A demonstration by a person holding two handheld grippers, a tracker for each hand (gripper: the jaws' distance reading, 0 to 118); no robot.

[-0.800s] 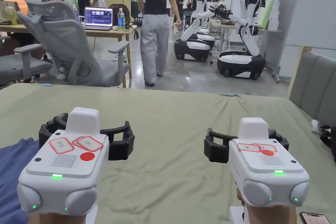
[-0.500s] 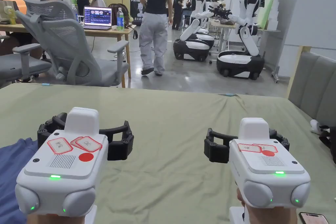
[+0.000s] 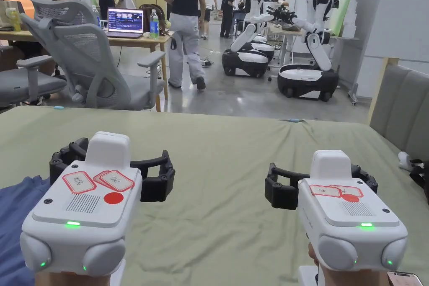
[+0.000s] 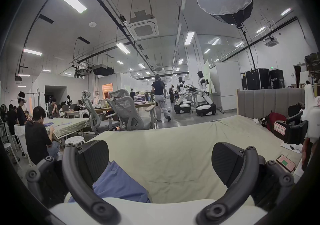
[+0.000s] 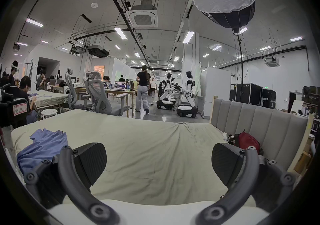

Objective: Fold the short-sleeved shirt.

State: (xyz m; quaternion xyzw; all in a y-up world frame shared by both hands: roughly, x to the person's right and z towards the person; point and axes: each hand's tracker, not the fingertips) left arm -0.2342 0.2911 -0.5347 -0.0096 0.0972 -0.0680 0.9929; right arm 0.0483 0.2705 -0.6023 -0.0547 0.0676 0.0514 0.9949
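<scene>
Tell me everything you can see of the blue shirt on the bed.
The blue shirt is a soft, matte, woven-looking cloth lying crumpled and unfolded on the green bedsheet, near the bed's left edge. It is bunched in loose folds with a ragged far edge; no sleeve or collar can be told apart. The left gripper is open above its near part, without gripping it. The right gripper, also open, is well clear.

The shirt [image 3: 14,220] lies on the bed [image 3: 226,161] — left of both grippers (chairs [image 3: 92,60] stand behind).

One shirt [image 5: 43,145], two claws [image 3: 111,165], perhaps two chairs [image 3: 92,60].
</scene>
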